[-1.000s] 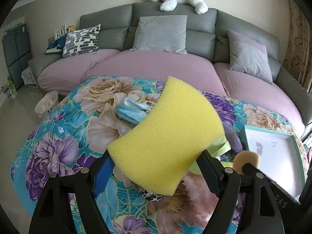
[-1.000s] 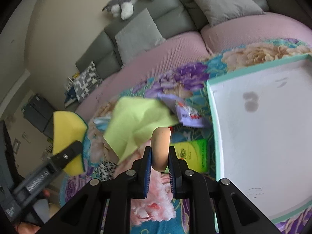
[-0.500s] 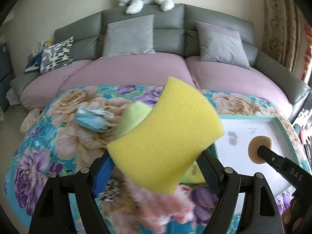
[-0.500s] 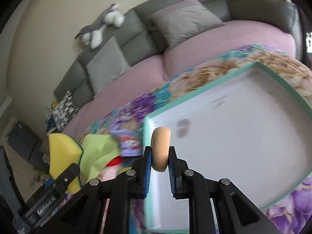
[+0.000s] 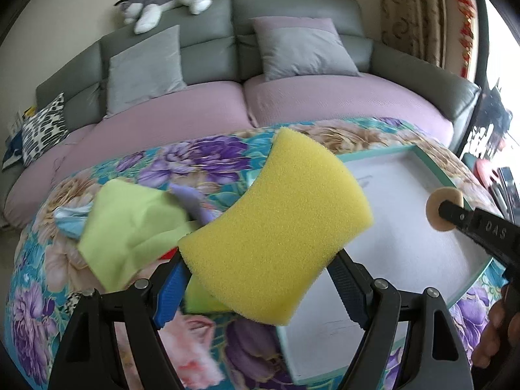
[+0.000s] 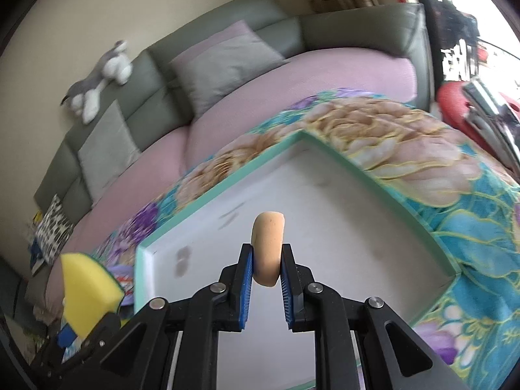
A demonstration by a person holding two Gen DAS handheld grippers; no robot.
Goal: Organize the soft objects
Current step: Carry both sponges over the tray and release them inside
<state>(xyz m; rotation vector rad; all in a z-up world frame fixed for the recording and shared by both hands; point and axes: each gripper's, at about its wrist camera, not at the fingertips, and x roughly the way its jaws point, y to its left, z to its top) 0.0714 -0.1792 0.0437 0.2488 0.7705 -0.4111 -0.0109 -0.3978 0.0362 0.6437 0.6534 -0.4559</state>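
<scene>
My left gripper (image 5: pixel 256 279) clamps the yellow sponge (image 5: pixel 276 227) above the white tray's (image 5: pixel 390 243) near-left corner — my right gripper (image 5: pixel 447 209), at right, pinches a round tan puff (image 5: pixel 437 209) over the tray.

We see a curved grey sofa (image 5: pixel 208 48) with mauve seat cushions, a grey-and-white plush husky (image 5: pixel 165 0) lying along its backrest, and a patterned beige curtain (image 5: pixel 419 13) beside it.

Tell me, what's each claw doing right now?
Left claw shut on yellow sponge. Right claw shut on round beige puff, over the white tray. Tray floor bare below, nothing blocking.
</scene>
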